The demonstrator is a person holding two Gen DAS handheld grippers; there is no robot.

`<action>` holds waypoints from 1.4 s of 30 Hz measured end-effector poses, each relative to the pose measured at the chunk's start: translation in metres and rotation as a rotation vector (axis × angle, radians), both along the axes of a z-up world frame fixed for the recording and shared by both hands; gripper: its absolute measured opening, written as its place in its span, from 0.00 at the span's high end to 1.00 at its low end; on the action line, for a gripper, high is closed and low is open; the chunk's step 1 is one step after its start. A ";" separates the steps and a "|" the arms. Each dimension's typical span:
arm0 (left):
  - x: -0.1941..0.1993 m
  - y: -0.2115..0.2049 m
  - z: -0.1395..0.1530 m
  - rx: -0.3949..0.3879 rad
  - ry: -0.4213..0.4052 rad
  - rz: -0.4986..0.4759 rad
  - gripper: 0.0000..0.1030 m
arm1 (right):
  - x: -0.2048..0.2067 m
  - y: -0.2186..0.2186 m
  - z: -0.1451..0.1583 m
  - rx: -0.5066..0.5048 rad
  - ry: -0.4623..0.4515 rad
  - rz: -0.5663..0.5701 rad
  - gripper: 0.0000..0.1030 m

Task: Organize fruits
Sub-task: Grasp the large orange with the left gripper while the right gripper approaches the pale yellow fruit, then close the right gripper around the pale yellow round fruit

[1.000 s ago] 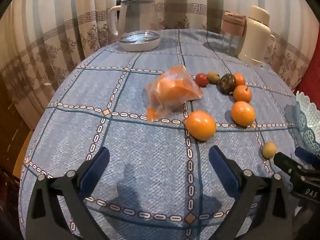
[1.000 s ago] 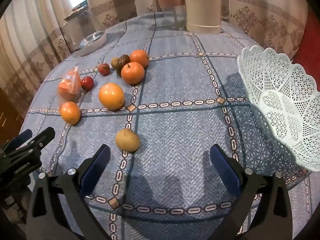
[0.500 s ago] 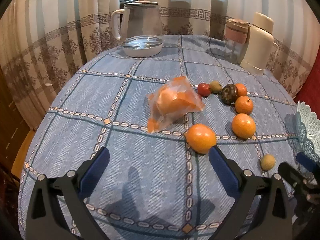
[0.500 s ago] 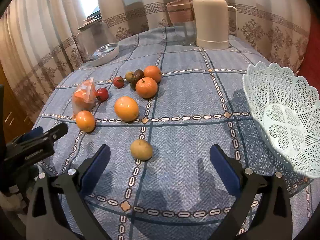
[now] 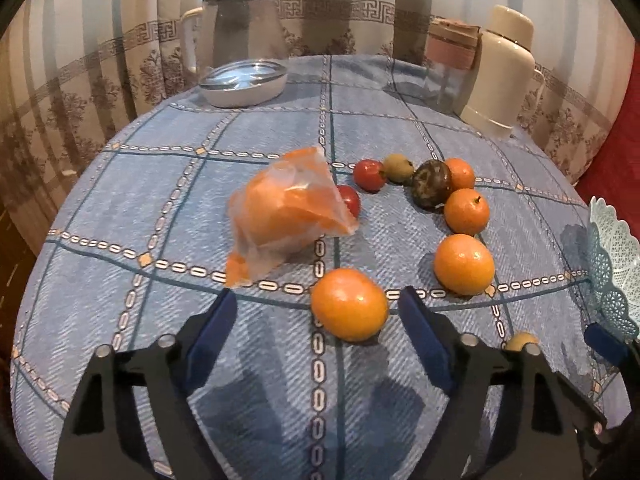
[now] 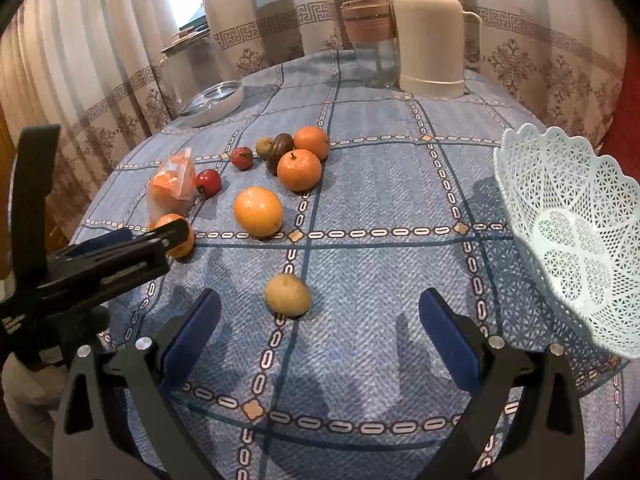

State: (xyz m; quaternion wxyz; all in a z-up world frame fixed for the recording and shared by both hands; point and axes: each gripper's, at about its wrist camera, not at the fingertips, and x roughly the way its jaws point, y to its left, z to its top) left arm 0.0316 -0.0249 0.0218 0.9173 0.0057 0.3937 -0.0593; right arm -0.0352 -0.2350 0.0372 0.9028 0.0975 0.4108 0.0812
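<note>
Several fruits lie on a blue checked tablecloth. My left gripper (image 5: pixel 318 312) is open, its fingers on either side of the nearest orange (image 5: pixel 349 304), not touching it. Behind it lie a plastic bag of orange pieces (image 5: pixel 286 210), a second orange (image 5: pixel 464 264), smaller oranges, two red fruits (image 5: pixel 369 175) and a dark fruit (image 5: pixel 430 183). My right gripper (image 6: pixel 320 312) is open just short of a small yellow-brown fruit (image 6: pixel 288 294). A white lattice basket (image 6: pixel 576 236) stands empty to its right. The left gripper shows at the left of the right wrist view (image 6: pixel 120 252).
At the back stand a cream thermos (image 6: pixel 430 32), a pink-lidded glass jar (image 6: pixel 370 40), a glass kettle (image 5: pixel 244 20) and a shallow glass-lidded dish (image 5: pixel 244 84). Curtains hang around the round table. The table edge drops off at the left (image 5: pixel 36 264).
My left gripper has moved forward so the nearest orange now lies between its fingers. My right gripper has closed in on the small yellow-brown fruit. Both stay open.
</note>
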 end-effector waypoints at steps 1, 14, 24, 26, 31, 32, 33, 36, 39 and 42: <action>0.002 0.000 -0.002 -0.005 0.005 -0.001 0.26 | 0.000 0.001 0.000 -0.008 -0.004 0.001 0.02; -0.016 0.008 -0.001 -0.097 -0.074 -0.034 0.60 | 0.000 0.005 -0.003 -0.033 0.001 0.010 0.17; -0.033 0.026 0.016 -0.113 -0.182 0.068 0.60 | 0.004 0.009 -0.002 -0.023 0.020 0.013 0.30; -0.034 0.031 0.016 -0.118 -0.185 0.096 0.60 | 0.005 0.014 -0.001 -0.026 0.022 0.023 0.30; -0.035 0.044 0.016 -0.131 -0.189 0.156 0.60 | 0.007 0.022 -0.001 -0.038 0.027 0.034 0.30; -0.035 0.046 0.015 -0.132 -0.187 0.162 0.60 | 0.008 0.023 -0.001 -0.039 0.029 0.034 0.30; -0.035 0.047 0.015 -0.134 -0.184 0.166 0.60 | 0.008 0.023 -0.001 -0.039 0.031 0.034 0.30; -0.033 0.049 0.014 -0.140 -0.176 0.171 0.60 | 0.010 0.024 -0.002 -0.041 0.038 0.038 0.36; -0.034 0.050 0.015 -0.144 -0.175 0.175 0.60 | 0.012 0.024 -0.003 -0.039 0.047 0.035 0.39; -0.034 0.051 0.014 -0.149 -0.171 0.178 0.60 | 0.015 0.024 -0.004 -0.038 0.053 0.033 0.43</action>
